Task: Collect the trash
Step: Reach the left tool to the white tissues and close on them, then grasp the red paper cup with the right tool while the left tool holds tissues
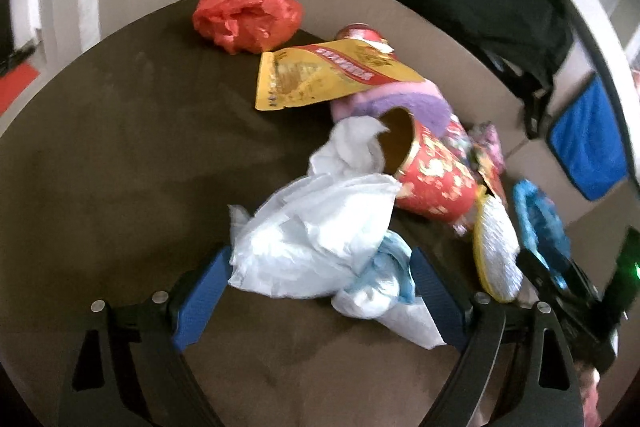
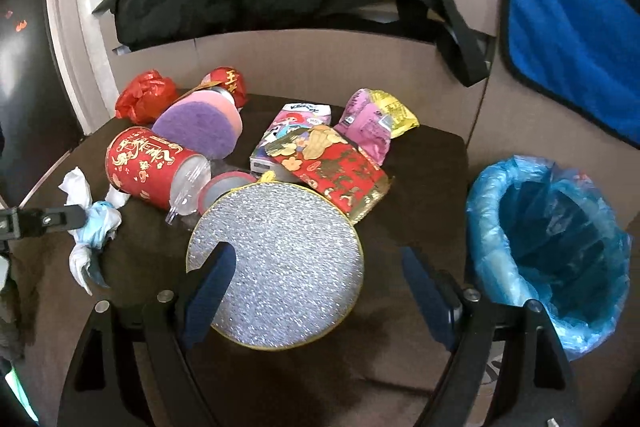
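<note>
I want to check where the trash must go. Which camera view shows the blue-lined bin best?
The right wrist view: the blue-lined bin shows its whole open mouth beside the table. The left wrist view shows only a blurred blue piece of it.

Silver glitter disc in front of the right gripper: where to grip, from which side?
Grip the silver glitter disc by its near rim, coming from the front edge of the table. It leans tilted, far edge on the red packet, so the right gripper, open, can straddle the thin edge.
</note>
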Available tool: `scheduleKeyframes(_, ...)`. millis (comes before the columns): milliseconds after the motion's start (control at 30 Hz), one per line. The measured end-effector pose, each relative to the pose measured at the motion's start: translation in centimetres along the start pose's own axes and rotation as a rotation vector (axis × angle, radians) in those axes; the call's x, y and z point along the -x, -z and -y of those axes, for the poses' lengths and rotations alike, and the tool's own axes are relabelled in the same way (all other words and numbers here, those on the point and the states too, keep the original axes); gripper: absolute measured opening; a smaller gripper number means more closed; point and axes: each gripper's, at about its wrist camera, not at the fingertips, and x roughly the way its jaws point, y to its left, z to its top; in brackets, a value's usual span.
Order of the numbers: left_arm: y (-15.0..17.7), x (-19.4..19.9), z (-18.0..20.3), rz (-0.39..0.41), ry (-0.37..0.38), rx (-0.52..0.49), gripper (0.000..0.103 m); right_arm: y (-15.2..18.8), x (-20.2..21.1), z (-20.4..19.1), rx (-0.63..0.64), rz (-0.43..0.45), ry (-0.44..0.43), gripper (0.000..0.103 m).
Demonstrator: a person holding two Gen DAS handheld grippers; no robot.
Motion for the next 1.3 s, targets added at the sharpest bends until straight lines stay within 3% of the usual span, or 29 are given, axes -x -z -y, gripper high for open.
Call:
scheduleKeyframes(67,-0.2,-0.5,0.3,0.015,-0.032,0.009,0.084,0.2,0.3,0.3,-0.004,0.0,0.001,0.082)
scheduleKeyframes(267,-0.7,-0.6,1.0,0.033,0.017,0.014,0.041,0.8,1.0,1.2,-0.012,-0.002,-0.014,0.083)
scheduleKeyframes(400,-0.7,1.0,1.4,0.105,-0.015,-0.058,0.03,0.5,1.2,0.5,0.01,-0.002,-0.051,0.083)
scheduleKeyframes(567,-1.7,2.7,-0.5,0.162,-0.049,-0.054,0.029,-0.8,0.7,-2.6,0.092,0.005,-0.119,0.083)
scheduleKeyframes(833,-3.0,5.5,-3.6,0.219,-0.081,-0.083,0.029,-4.5,-1.6,-10.0,0.336,0.051,-0.21,0.082)
scheduleKeyframes(967,-3.0,6.2,-4.6,0.223,-0.079,-0.088,0.029,-5.8,-4.2,-13.0,0.44,0.009,-0.249,0.081)
scheduleKeyframes(1067,-2.6,6.3,-4.8,0.223,-0.078,-0.102,0.029,-6.6,-6.1,-13.7,0.461,-0.026,-0.229,0.081)
scheduleKeyframes(1167,-2.4,6.2,-4.7,0.228,-0.078,-0.118,0.029,-6.9,-7.6,-14.5,0.498,-0.112,-0.243,0.081)
scheduleKeyframes(1233,-2.4,6.1,-4.6,0.228,-0.074,-0.119,0.029,-6.5,-8.1,-14.9,0.546,-0.158,-0.238,0.068)
scheduleKeyframes(1300,-2.4,6.0,-4.4,0.226,-0.066,-0.119,0.029,-6.4,-7.7,-15.2,0.563,-0.151,-0.222,0.068)
